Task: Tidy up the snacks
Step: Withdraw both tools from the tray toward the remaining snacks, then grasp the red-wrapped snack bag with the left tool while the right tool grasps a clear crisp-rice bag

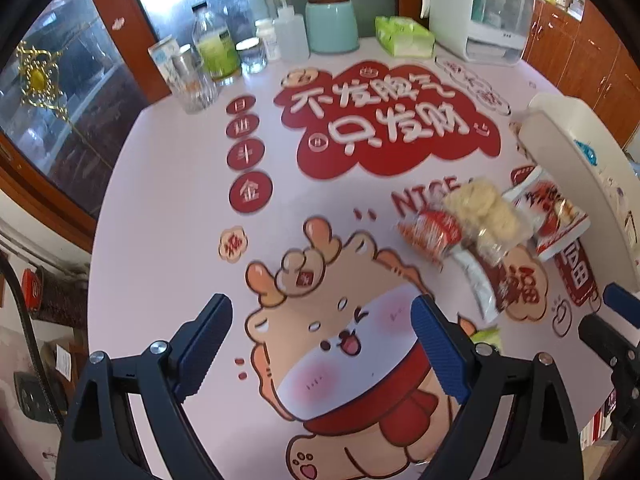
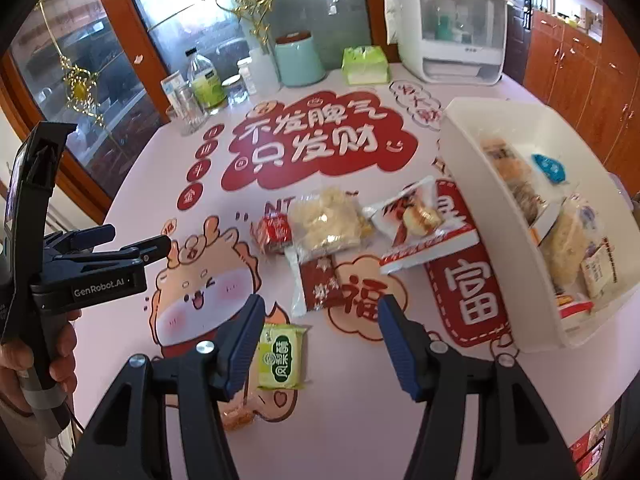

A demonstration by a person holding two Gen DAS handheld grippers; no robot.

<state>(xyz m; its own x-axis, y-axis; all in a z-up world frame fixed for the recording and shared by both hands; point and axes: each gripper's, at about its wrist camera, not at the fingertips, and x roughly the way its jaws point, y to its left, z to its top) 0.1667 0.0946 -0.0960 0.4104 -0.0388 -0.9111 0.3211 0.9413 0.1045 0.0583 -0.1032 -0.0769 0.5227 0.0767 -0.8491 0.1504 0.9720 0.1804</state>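
Note:
Several snack packs lie on the pink printed table cover [image 2: 120, 320]: a small red pack [image 2: 274, 232], a clear pack of pale crackers [image 2: 328, 220], a white-and-red pack [image 2: 424, 232], a dark red pack [image 2: 320, 284] and a green pack [image 2: 280, 356]. The green one lies just inside the left finger of my right gripper [image 2: 320, 316], which is open and holds nothing. A white bin [image 2: 500, 208] at the right holds several more packs. My left gripper [image 1: 322, 312] hangs open over the cartoon print, left of the cracker pack [image 1: 480, 208] and the bin [image 1: 580, 160].
Along the table's far edge stand glass jars [image 2: 188, 108], a bottle [image 2: 206, 76], a teal canister [image 2: 300, 60], a green tissue pack [image 2: 366, 64] and a white appliance [image 2: 448, 28]. A small orange pack [image 2: 236, 412] lies under my right gripper's left finger. A hand [image 2: 60, 356] holds the left gripper.

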